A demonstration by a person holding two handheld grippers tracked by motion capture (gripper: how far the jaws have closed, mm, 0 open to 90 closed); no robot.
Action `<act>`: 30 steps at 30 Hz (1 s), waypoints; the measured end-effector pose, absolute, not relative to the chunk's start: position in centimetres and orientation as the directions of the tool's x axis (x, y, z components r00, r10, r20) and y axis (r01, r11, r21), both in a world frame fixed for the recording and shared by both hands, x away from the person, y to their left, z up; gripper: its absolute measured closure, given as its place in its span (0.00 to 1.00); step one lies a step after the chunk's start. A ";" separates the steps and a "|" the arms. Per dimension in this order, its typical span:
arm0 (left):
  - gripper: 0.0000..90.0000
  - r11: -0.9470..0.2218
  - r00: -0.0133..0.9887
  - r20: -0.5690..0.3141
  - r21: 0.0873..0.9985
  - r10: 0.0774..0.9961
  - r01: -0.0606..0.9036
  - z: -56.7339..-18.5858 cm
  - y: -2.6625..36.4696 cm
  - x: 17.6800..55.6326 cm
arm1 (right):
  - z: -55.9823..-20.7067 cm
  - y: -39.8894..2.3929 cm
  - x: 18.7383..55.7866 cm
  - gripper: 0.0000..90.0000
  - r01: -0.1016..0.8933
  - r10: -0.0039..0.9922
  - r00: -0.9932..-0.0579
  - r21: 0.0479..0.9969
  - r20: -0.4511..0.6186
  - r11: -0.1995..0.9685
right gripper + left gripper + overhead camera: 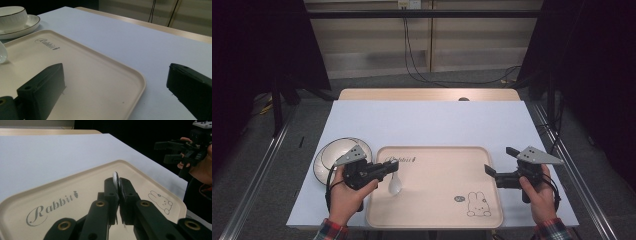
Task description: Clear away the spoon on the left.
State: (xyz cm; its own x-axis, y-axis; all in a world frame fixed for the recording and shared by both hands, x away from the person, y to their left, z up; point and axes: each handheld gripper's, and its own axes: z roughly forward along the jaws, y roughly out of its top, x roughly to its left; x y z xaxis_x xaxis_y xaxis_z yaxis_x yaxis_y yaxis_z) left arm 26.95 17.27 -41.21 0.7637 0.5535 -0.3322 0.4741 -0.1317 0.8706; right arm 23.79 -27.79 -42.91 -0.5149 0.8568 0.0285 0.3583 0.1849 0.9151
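While L claw pinches spoon over tray | R claw wide, empty

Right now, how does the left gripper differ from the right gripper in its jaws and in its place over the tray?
The left gripper has its jaws shut on a white spoon; the right gripper has its jaws wide open, with nothing between them. The left gripper is at the left edge of the cream tray, close to the bowl and saucer; the right gripper is at the right edge. Both are black, hand-held, and point inward.

Black claws, plaid sleeves
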 end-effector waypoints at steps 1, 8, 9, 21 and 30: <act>0.95 -0.129 0.765 -0.336 0.871 0.549 0.475 -41.3 17.3 27.0 | -42.9 -27.8 23.8 0.01 0.355 0.854 -0.519 0.916 0.026 0.188; 0.95 -0.115 0.759 -0.361 0.863 0.543 0.492 -41.9 17.3 27.1 | -42.9 -27.7 23.8 0.01 0.358 0.855 -0.518 0.915 0.029 0.186; 0.95 -0.113 0.758 -0.363 0.863 0.542 0.493 -41.9 17.3 27.1 | -42.9 -27.8 23.8 0.01 0.355 0.855 -0.518 0.916 0.026 0.187; 0.94 -0.094 0.761 -0.356 0.874 0.542 0.476 -42.4 17.6 27.7 | -42.8 -27.8 23.8 0.01 0.356 0.859 -0.510 0.917 0.030 0.179; 0.90 -0.086 0.765 -0.318 0.896 0.560 0.436 -43.4 17.8 28.9 | -42.8 -27.8 23.8 0.01 0.356 0.855 -0.517 0.917 0.032 0.181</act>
